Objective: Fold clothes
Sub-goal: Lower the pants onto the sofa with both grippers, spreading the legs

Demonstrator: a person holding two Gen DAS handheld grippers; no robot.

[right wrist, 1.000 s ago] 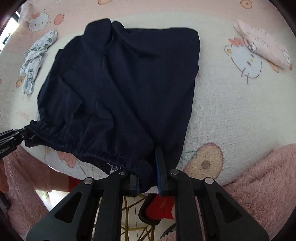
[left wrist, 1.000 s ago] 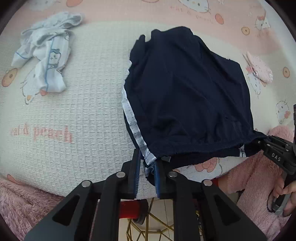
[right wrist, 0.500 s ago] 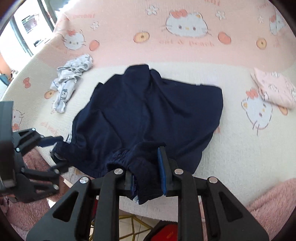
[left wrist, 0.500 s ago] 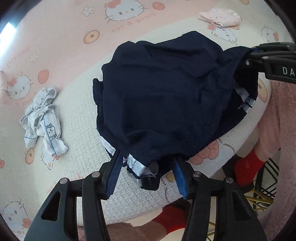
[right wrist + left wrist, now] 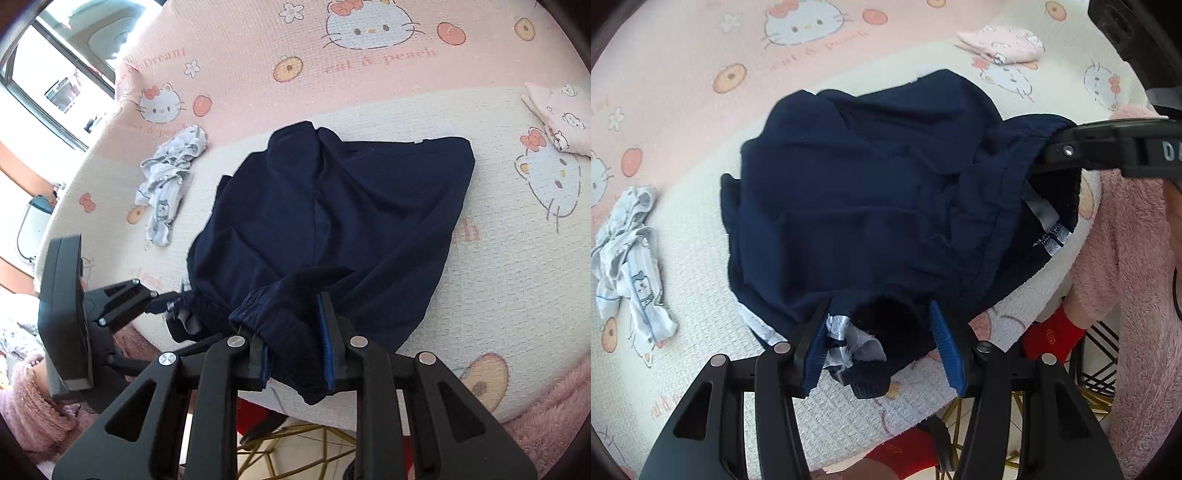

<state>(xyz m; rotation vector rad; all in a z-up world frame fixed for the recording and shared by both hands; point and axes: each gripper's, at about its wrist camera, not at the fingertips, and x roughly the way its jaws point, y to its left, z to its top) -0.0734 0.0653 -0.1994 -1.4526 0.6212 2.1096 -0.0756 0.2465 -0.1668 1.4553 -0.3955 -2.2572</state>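
2 grippers flank the navy shorts (image 5: 871, 206) on the cat-print cover (image 5: 498, 266); left gripper (image 5: 882, 339) spread wide around the waistband; right gripper (image 5: 291, 343) parted, waistband between its fingers.

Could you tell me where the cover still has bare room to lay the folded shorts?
Bare cover lies between the navy shorts and the pink garment, and a narrower strip between the shorts and the crumpled white garment. The front edge is crowded.
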